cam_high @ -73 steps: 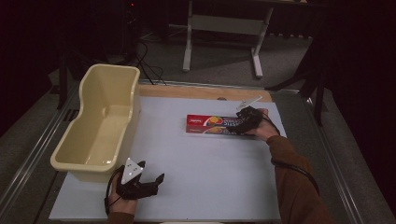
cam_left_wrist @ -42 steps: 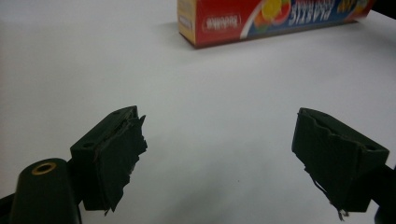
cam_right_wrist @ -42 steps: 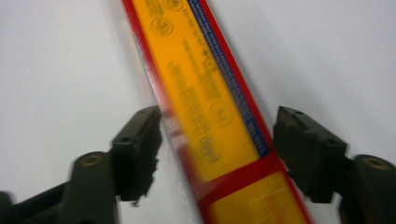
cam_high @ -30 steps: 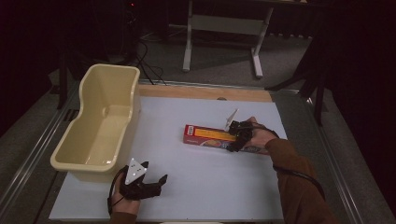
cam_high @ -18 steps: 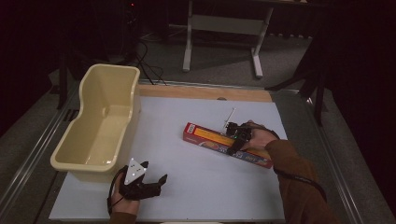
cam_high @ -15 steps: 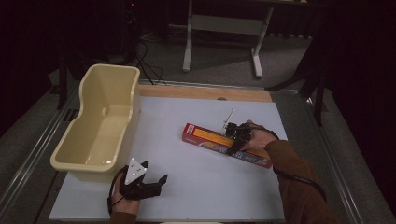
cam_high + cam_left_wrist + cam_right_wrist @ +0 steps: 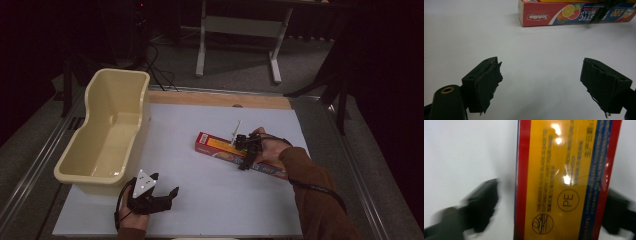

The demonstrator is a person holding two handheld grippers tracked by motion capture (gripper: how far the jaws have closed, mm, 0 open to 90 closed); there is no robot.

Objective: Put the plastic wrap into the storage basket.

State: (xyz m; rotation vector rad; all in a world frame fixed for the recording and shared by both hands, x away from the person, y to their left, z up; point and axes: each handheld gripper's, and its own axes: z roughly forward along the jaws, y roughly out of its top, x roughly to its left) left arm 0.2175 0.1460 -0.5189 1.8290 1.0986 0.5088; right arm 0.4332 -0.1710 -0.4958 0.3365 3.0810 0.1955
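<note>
Nearest the person, the left gripper (image 7: 159,193) rests low on the white table (image 7: 210,210) with its jaws spread wide and nothing between them, probably parked out of the way while the other hand works. Farther out, the right gripper (image 7: 246,156) sits over the long plastic-wrap box (image 7: 215,145), which lies flat mid-table; its jaws straddle the box's width, one clearly apart from the red edge, so it seems placed to close across the narrow sides. Beyond to the left, the cream tub (image 7: 107,131) stands empty, plausibly the box's destination.
</note>
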